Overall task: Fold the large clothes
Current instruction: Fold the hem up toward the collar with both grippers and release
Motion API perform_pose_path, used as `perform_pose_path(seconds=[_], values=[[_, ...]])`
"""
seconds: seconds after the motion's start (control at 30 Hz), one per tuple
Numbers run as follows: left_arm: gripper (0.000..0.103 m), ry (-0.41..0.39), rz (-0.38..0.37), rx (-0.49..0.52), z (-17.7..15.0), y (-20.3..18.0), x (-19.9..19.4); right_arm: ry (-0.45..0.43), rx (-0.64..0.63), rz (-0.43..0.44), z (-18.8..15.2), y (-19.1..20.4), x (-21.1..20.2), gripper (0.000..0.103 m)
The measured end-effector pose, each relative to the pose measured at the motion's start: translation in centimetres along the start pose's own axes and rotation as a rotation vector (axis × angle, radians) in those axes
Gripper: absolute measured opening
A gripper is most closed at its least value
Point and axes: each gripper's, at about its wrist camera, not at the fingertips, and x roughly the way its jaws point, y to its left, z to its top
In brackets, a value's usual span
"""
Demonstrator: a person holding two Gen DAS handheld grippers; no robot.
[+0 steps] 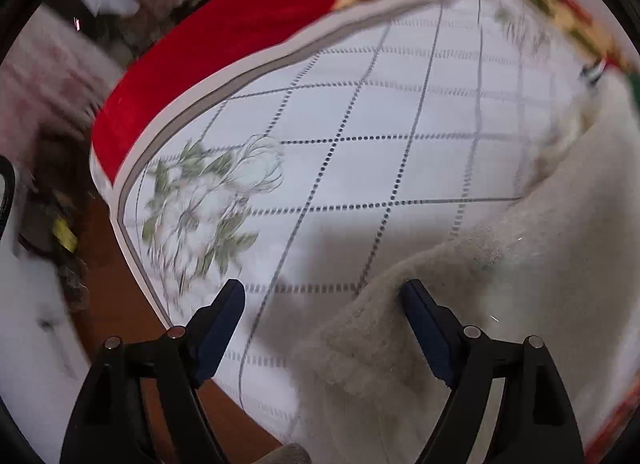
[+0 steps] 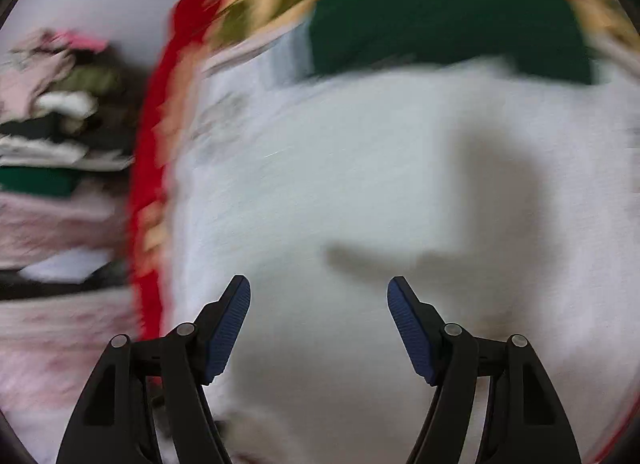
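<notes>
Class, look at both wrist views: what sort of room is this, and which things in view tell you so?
Probably a bedroom at home. A white quilted bedcover lies over a red floral blanket, a fluffy cream garment is spread on it, and stacked clothes sit alongside.

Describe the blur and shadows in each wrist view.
Left wrist view: moderate motion blur, worst at the edges; the grid sheet stays readable, and a soft shadow falls beside the fuzzy white garment. Right wrist view: heavy streaking smears the garment and clothes pile; a dark shadow lies on the garment. Fisheye curving in both.
</notes>
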Motion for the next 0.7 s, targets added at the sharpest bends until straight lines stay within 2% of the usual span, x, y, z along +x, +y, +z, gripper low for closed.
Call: perform_pose_path(seconds=[0.07,0.1,0.2,0.23,0.3,0.33,0.37,0.4,0.47,0.53,0.6,0.7], values=[[0.081,0.066,0.001,-0.004,0.5,-0.6,2.7,0.03,0.076,-0.004,0.4,-4.8,1.8,0.076],[0.081,0.086,-0.013,-0.011,0.7,-0.6,3.2,0.048,0.107,0.038,0.6,-6.3,2.8,0.076],[0.08,0.073,-0.027,0.006,1.4,-1.1,2.0,0.099,0.171,0.309,1.0,-9.1,7.2,0.077],[0.081,0.067,-0.03,0.015,1.5,-1.3,1.3,0.1,0.169,0.33,1.1,-9.5,8.5,0.09],[0.081,0.048,-0.037,0.027,1.6,-1.8,-0.3,0.074,0.158,0.379,1.1,-9.4,9.7,0.09],[0.081,0.034,-0.033,0.034,1.6,-2.0,-1.1,0.041,0.14,0.368,1.0,-9.1,9.5,0.084],[0.081,0.015,-0.023,0.043,1.6,-2.3,-2.0,0.017,0.111,0.349,0.7,-8.6,9.1,0.054],[0.081,-0.006,-0.012,0.051,1.6,-2.6,-2.9,0.01,0.122,0.358,0.3,-8.6,8.8,0.045],[0.082,-0.039,0.0,0.063,1.5,-3.0,-4.8,-0.012,0.204,0.405,-0.8,-9.5,7.6,0.04],[0.083,-0.069,0.0,0.079,1.0,-3.8,-6.8,-0.038,0.295,0.41,-2.6,-10.8,5.6,0.039],[0.084,-0.086,-0.005,0.104,0.6,-5.2,-8.2,-0.059,0.381,0.38,-5.8,-12.4,2.9,0.039],[0.086,-0.09,-0.046,0.168,-0.6,-8.6,-9.4,-0.033,0.496,0.262,-11.6,-16.1,-0.9,0.04]])
